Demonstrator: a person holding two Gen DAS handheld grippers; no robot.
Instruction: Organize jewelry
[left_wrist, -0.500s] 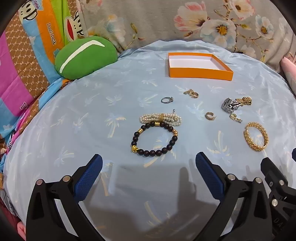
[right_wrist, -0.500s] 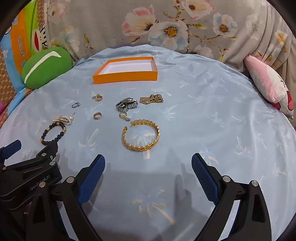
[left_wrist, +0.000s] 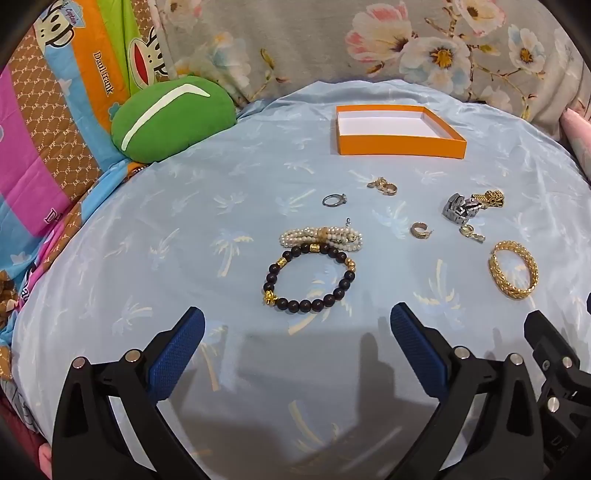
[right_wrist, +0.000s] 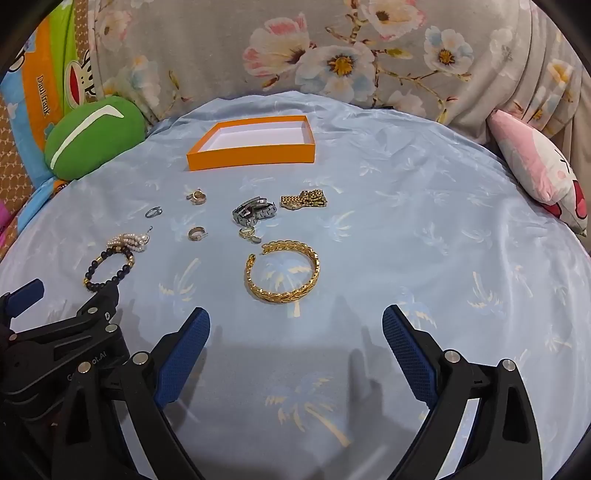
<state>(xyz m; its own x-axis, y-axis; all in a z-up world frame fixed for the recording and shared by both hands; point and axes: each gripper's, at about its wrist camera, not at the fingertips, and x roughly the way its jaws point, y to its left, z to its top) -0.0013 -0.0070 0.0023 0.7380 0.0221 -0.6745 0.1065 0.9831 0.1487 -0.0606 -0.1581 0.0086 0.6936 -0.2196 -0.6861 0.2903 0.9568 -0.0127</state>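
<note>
Jewelry lies scattered on a light blue cloth. An orange box (left_wrist: 400, 147) (right_wrist: 251, 154) with a white inside stands empty at the back. A black bead bracelet (left_wrist: 309, 277) (right_wrist: 108, 268) lies just ahead of my left gripper (left_wrist: 297, 325), with a pearl bracelet (left_wrist: 322, 236) (right_wrist: 128, 240) touching its far side. A gold bangle (right_wrist: 282, 271) (left_wrist: 513, 269) lies just ahead of my right gripper (right_wrist: 295, 325). Farther back are a silver ring (left_wrist: 334, 200), a silver watch band (right_wrist: 255, 213), a gold chain (right_wrist: 303, 199) and several small gold earrings. Both grippers are open and hold nothing.
A green cushion (left_wrist: 171, 118) (right_wrist: 94, 136) sits at the back left and a pink plush pillow (right_wrist: 539, 173) at the right edge. Floral fabric (right_wrist: 332, 55) rises behind the cloth. The left gripper's body (right_wrist: 59, 339) shows beside the right one.
</note>
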